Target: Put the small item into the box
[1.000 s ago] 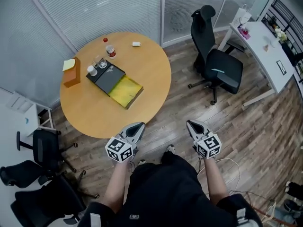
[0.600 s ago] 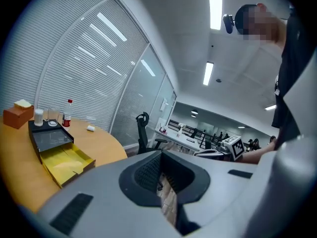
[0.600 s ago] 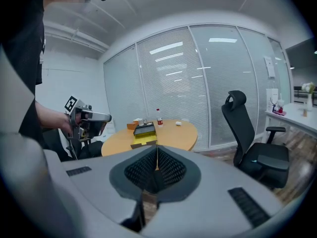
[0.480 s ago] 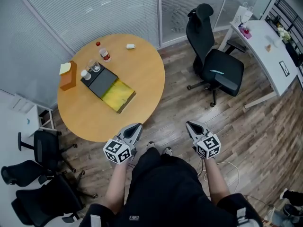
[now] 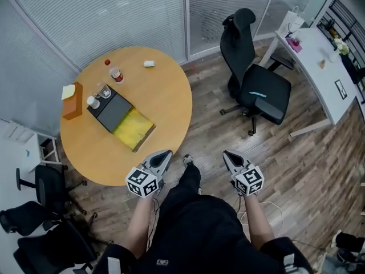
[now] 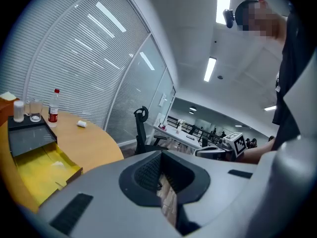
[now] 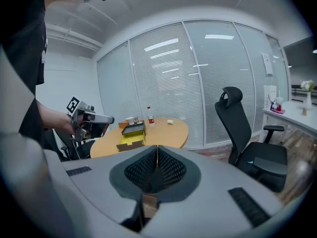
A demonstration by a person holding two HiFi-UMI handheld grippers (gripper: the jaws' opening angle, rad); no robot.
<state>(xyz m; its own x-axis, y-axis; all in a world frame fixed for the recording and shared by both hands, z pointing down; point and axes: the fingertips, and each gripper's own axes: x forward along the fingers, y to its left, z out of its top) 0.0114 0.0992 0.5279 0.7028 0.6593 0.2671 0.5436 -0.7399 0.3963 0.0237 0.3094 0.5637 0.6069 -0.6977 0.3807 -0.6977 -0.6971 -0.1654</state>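
Observation:
The small white item [image 5: 149, 64] lies near the far edge of the round wooden table [image 5: 165, 104]; it also shows in the left gripper view [image 6: 81, 124] and the right gripper view [image 7: 170, 121]. The box [image 5: 133, 128] lies open mid-table, yellow inside, with its dark lid folded back. Both grippers hang over the floor, well short of the table. My left gripper [image 5: 165, 153] is shut and empty, its pads together [image 6: 159, 155]. My right gripper [image 5: 227, 154] is shut and empty too [image 7: 157, 150].
A red-capped bottle [image 5: 116, 73], glasses [image 5: 103, 89] and an orange-brown box [image 5: 72, 100] stand at the table's left. A black office chair [image 5: 256, 84] stands to the right, a white desk [image 5: 319, 61] beyond it. More black chairs [image 5: 45, 210] sit at lower left.
The table has drifted left in the head view and the chair has come nearer the middle. A leg has stepped forward between the grippers. Both grippers stay shut and empty.

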